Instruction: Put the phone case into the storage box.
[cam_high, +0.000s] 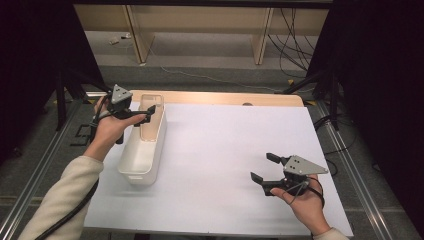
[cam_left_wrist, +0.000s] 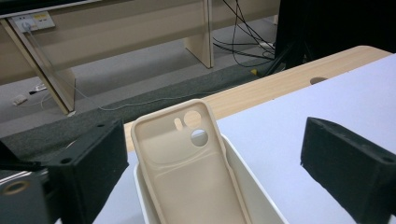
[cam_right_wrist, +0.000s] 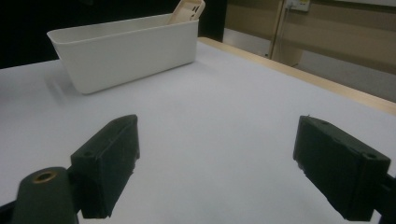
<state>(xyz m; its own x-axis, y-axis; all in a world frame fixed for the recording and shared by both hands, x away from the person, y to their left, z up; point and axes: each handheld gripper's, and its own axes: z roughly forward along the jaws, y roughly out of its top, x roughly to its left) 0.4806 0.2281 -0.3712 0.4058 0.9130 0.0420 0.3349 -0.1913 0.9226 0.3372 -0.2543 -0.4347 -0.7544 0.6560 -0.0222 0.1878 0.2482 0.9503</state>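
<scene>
Your left claw (cam_high: 148, 114) hangs wide open, empty, over the one beige phone case (cam_left_wrist: 191, 172), which leans inside the one white bin (cam_high: 145, 155). It looks like either a release or a pick-up; next, close or withdraw cleanly. Your right claw (cam_high: 265, 170) gapes empty above the surface (cam_high: 225, 150).

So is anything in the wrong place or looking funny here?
One thing: the beige phone case isn't lying flat. It leans tilted inside the white bin, with its top end poking above the far rim. The left tool is open beside it, not touching. Nothing looks spilled or broken on the white table cover.
</scene>
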